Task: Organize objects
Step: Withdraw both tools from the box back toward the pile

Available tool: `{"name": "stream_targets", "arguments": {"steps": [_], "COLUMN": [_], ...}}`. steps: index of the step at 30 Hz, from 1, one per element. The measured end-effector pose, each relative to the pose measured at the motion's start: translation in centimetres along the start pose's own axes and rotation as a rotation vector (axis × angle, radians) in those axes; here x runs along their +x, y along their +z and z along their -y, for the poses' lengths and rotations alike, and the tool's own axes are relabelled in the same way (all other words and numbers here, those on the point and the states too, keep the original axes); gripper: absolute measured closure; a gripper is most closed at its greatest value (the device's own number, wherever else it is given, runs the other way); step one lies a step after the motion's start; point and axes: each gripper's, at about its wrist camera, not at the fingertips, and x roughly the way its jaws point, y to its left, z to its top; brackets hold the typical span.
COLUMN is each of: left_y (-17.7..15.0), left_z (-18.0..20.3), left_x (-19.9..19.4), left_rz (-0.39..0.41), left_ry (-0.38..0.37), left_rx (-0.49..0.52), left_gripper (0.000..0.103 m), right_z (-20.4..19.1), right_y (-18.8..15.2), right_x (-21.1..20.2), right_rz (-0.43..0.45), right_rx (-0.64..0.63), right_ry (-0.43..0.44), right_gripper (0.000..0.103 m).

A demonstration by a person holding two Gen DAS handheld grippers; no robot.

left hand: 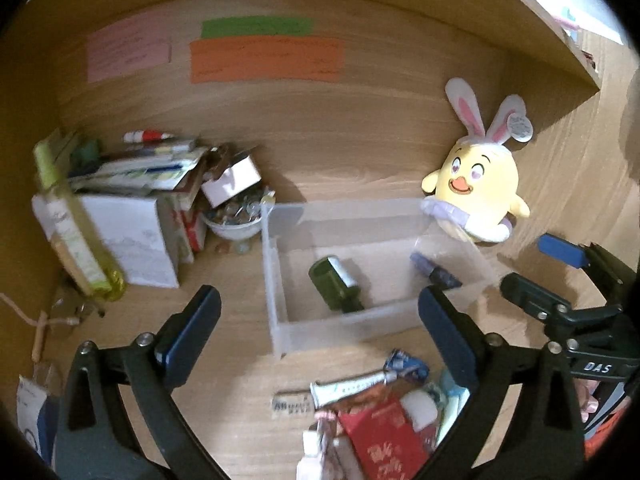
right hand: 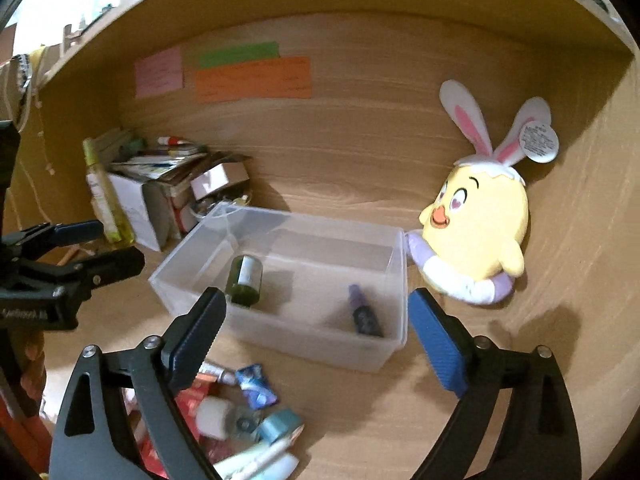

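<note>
Lying in the clear bin (right hand: 276,336), green bottle (right hand: 245,280); both grippers' fingers spread, empty

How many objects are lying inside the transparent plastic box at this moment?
2. A dark green bottle lies on its side toward the left end of the clear box. A small purple bottle lies near the right end. Nothing else is visible inside.

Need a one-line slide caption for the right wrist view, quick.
Open right tongs hover before a clear bin holding a green bottle and purple bottle, plush chick alongside.
</note>
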Motion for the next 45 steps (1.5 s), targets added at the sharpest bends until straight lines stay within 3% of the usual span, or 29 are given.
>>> {"name": "stream_targets", "arguments": {"steps": [7, 15, 19, 24, 31, 34, 37, 45], "left_y": [-4.5, -8.7, -10.2, -11.6, -12.5, -12.4, -12.0, -10.1], "left_z": [-0.8, -0.7, -0.7, -0.8, -0.7, -0.7, -0.6, 0.0], "left_x": [-0.6, -0.2, 0.4, 1.8, 3.1, 3.0, 2.7, 2.2], "left_rz": [-0.038, -0.088, -0.122, -0.175, -0.208, -0.194, -0.172, -0.129], "left_ry": [0.054, 0.026, 0.013, -0.023, -0.062, -0.056, -0.051, -0.058], "left_rx": [0.013, -0.017, -0.022, -0.040, -0.053, -0.047, -0.036, -0.017], "left_gripper": [0.003, 0.003, 0.026, 0.046, 0.082, 0.087, 0.099, 0.100], "right_z": [-1.2, -2.0, -1.8, -1.5, -1.3, -1.3, -1.4, -0.9], "right_y": [-4.1, -8.1, -9.3, -10.2, -10.0, -9.8, -9.7, -9.1], "right_x": [-1.5, 0.3, 1.5, 3.1, 4.6, 5.2, 5.6, 5.1], "right_rz": [-0.005, -0.087, -0.132, -0.188, -0.220, -0.234, -0.227, -0.176], "right_rx": [-0.018, -0.045, -0.044, -0.060, -0.088, -0.101, -0.109, -0.082], "right_ry": [-0.003, 0.009, 0.040, 0.072, 0.096, 0.117, 0.120, 0.114], "right_gripper": [0.011, 0.012, 0.019, 0.043, 0.059, 0.065, 0.065, 0.066]}}
